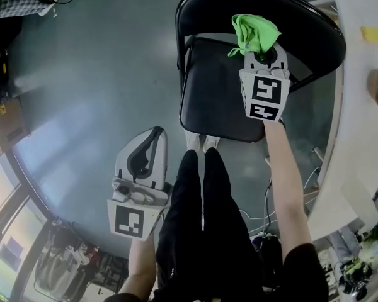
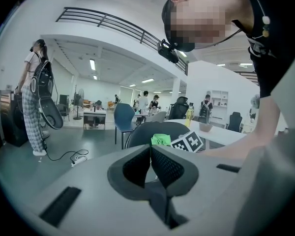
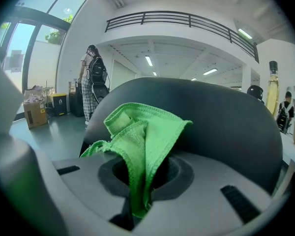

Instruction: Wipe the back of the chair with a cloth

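Note:
A black folding chair (image 1: 214,99) stands on the grey floor, its curved backrest (image 1: 302,27) at the far side. My right gripper (image 1: 263,54) is shut on a bright green cloth (image 1: 254,34), which bunches up against the inner face of the backrest (image 3: 221,122). The green cloth (image 3: 142,146) hangs pinched between the jaws in the right gripper view. My left gripper (image 1: 156,134) is held low to the left of the chair, shut with nothing in it. From the left gripper (image 2: 150,154) view, the chair (image 2: 157,132) and cloth (image 2: 161,139) show ahead.
A white round table edge (image 1: 356,106) curves along the right side. My legs and shoes (image 1: 201,142) stand right in front of the chair seat. Cables lie on the floor at bottom right (image 1: 271,206). A person with a backpack (image 2: 37,97) stands far left.

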Tool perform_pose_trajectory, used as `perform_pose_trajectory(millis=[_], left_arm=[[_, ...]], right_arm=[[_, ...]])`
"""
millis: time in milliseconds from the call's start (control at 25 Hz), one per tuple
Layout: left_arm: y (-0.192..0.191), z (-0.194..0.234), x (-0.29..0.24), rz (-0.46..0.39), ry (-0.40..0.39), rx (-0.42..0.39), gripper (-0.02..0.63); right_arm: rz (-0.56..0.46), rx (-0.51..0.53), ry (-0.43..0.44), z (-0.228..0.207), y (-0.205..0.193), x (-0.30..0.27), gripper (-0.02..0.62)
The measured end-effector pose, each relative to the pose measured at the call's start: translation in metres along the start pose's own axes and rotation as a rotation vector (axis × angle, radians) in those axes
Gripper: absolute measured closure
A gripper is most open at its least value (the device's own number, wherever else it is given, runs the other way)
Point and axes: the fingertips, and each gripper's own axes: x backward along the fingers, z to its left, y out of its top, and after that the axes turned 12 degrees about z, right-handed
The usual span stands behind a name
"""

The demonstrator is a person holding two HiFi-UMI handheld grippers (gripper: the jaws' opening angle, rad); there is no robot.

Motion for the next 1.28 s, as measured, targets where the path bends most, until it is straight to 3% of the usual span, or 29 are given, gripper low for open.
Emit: perform_pose_trajectory(millis=[520,1280], left_arm=[[-0.003,-0.03,-0.008,0.009,-0.056,-0.023,0.595],[0.001,-0.085,-0.027,0.028,-0.163,-0.093,0.595]], right_arm=[[0.046,-0.137,-0.151,-0.072,-0.043,0.025,0.551],[0.103,-0.229,-0.321,-0.167,-0.105,0.077,0.551]])
